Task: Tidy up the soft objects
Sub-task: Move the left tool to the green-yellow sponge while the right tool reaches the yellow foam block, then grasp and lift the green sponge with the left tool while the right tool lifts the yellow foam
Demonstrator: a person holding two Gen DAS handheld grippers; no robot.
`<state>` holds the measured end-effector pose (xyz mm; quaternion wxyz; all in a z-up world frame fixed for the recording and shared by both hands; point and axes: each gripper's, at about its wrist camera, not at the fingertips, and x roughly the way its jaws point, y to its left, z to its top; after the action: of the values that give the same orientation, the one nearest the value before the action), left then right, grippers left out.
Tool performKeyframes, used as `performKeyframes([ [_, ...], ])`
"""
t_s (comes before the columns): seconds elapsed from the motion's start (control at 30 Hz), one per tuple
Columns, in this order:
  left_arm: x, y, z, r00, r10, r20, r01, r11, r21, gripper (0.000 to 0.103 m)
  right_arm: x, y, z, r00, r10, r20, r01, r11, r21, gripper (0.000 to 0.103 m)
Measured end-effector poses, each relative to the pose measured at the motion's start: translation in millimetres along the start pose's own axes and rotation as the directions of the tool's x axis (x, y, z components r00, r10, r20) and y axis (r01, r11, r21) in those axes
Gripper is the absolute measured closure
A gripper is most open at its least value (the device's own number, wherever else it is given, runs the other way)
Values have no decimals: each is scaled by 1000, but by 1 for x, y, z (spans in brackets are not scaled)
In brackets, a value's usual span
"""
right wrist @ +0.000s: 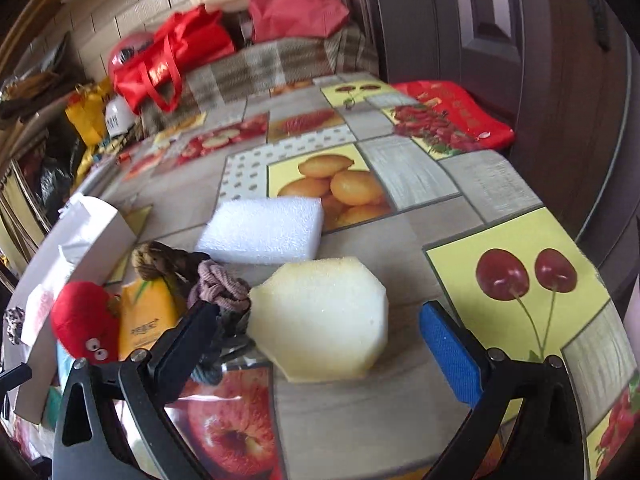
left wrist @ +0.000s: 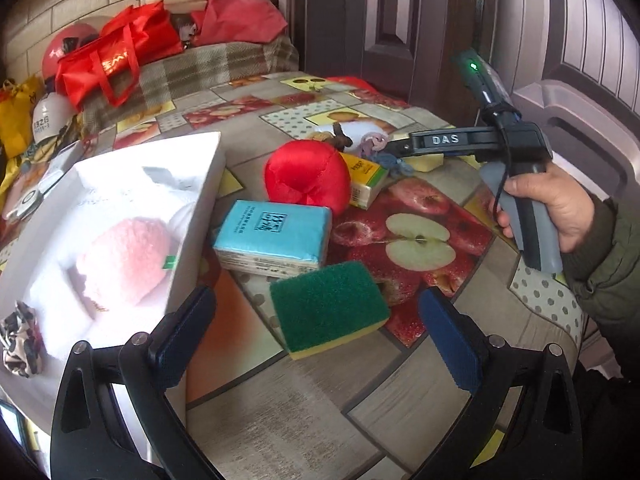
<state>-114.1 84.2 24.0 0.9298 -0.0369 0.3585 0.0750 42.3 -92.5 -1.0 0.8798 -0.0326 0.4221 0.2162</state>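
- In the left wrist view, our left gripper (left wrist: 316, 332) has its jaws wide apart and empty, lined up on either side of the green and yellow sponge (left wrist: 330, 309), which lies flat on the fruit-print tablecloth (left wrist: 420, 400). We judge this sponge to be the next pick.
- To the left is the white box (left wrist: 200, 216), tilted towards us and already holding a pink fluffy ball (left wrist: 124, 264); a spotted scrunchie (left wrist: 18, 338) sits at its near corner. We take the box as the collecting place.
- Just beyond the sponge lies a blue tissue pack (left wrist: 276, 236), touching a red plush toy (left wrist: 308, 176), with a yellow tissue pack (left wrist: 366, 178) to the right of it. The blue pack is close enough to be nudged.
- On the right, a hand (left wrist: 560, 208) holds our right gripper's handle, reaching over the far clutter.
- In the right wrist view, the right gripper (right wrist: 316, 336) is also spread open with nothing between the pads, framing a pale cut sponge (right wrist: 324, 320) on the cloth.
- A white foam block (right wrist: 264, 228) lies just beyond it. A mauve hair tie (right wrist: 220, 284) touches the left finger and could snag; a brown knotted rope (right wrist: 160, 262) lies beside it.
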Motion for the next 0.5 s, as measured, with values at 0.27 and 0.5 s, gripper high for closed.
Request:
performKeyframes([
  [0.27, 23, -12, -2, 995, 10, -102, -5, 999, 46, 43, -11, -16, -5, 996, 76, 44, -79, 995, 68, 40],
  [0.5, -8, -8, 0, 998, -1, 62, -1, 999, 32, 43, -41, -46, -19, 975, 141, 175, -174, 966, 191, 42],
])
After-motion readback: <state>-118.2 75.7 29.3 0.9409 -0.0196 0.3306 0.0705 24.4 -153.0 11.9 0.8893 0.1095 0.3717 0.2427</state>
